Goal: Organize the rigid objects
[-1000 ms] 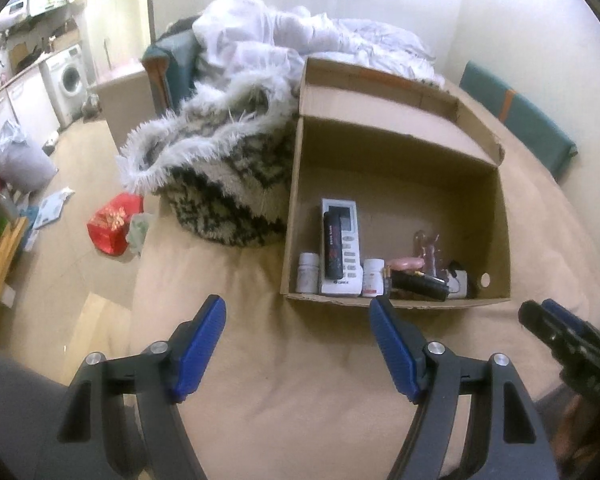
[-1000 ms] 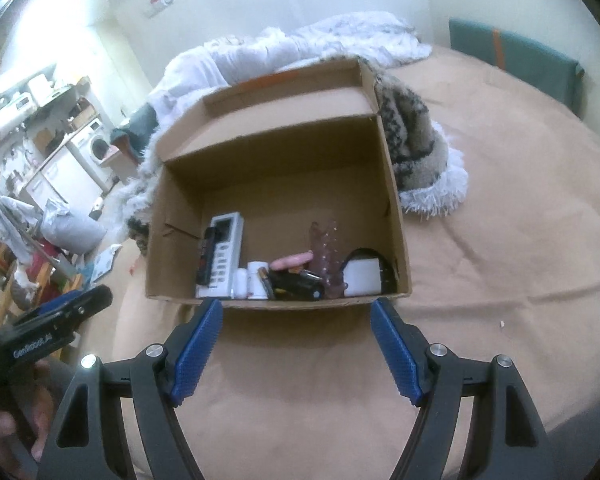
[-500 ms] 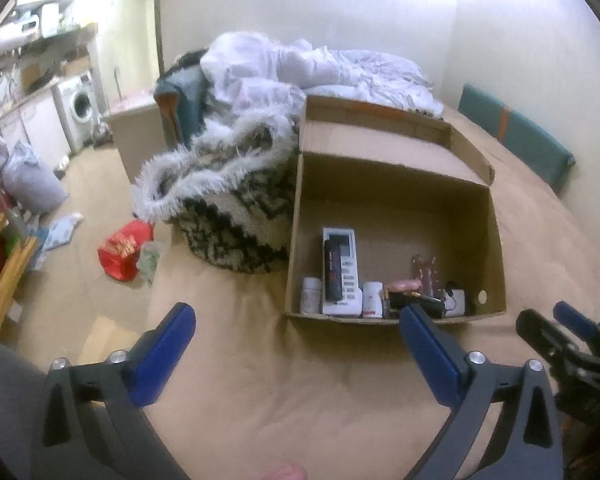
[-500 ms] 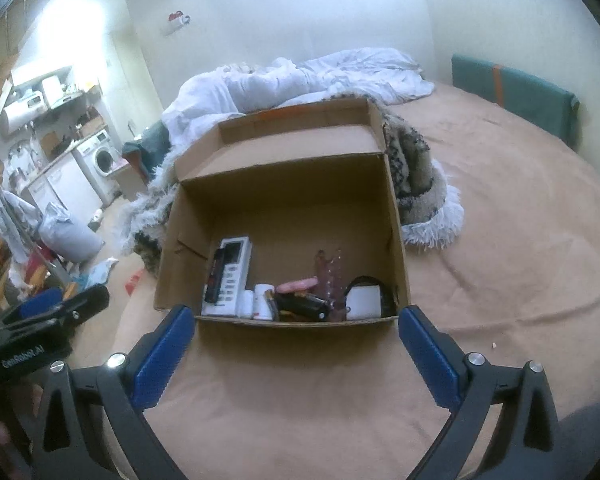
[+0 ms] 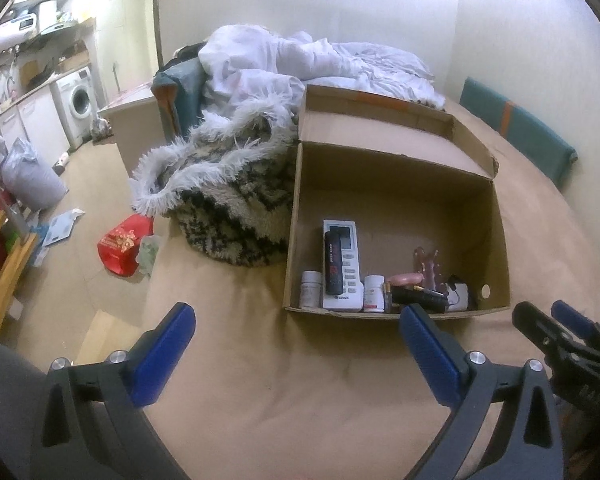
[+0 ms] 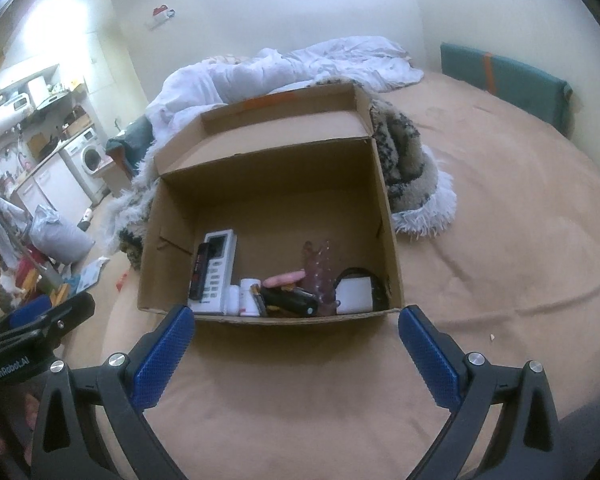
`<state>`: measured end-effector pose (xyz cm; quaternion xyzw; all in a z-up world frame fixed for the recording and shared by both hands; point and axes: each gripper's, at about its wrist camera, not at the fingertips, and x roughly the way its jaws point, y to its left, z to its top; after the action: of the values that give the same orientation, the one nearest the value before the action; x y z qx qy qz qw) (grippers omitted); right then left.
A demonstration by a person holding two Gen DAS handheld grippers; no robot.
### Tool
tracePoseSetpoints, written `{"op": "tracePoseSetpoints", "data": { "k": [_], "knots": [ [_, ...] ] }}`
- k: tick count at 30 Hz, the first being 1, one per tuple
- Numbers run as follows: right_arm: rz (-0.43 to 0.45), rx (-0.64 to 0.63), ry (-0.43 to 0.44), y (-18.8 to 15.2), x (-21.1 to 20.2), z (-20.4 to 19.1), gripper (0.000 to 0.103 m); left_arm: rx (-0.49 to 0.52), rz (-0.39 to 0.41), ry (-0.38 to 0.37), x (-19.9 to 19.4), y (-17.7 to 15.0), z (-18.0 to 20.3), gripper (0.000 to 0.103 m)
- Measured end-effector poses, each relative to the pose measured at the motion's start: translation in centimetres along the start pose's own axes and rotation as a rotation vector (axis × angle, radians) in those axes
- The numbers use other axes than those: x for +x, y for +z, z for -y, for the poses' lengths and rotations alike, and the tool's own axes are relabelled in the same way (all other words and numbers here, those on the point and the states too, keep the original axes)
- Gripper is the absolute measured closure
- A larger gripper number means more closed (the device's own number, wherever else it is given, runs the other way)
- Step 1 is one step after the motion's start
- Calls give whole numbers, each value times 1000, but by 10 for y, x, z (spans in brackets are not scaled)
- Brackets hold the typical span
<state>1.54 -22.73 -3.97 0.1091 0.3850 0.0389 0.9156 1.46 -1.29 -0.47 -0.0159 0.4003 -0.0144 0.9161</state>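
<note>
L claw [image 5: 296,354] hangs over the tan bed [image 5: 260,380], jaws having just spread wide, nothing btwn them. Ahead sits the cardboard box [image 5: 396,200], open, on the bed. Along its near wall, left to right: small white bottle [image 5: 311,289], white remote [image 5: 341,264] w/ a black stick on it, second white bottle [image 5: 374,294], pink item [image 5: 409,279], black tube [image 5: 420,299], white device [image 6: 354,297]; the far-right bits are too dim to name, prob. small odds. R claw [image 6: 296,354] likewise just opened wide, empty, short of the box. Looks like the start of a pick: next move calls for lowering one claw over the near wall onto one item, prob. the remote.
</note>
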Motion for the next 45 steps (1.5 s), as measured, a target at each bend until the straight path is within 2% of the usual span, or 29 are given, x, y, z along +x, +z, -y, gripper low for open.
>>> {"op": "tracePoseSetpoints", "data": {
  "k": [45],
  "knots": [
    [1,-28,8,0,1,-6,0,-19,-1,8,2,3,-1,1]
  ]
}}
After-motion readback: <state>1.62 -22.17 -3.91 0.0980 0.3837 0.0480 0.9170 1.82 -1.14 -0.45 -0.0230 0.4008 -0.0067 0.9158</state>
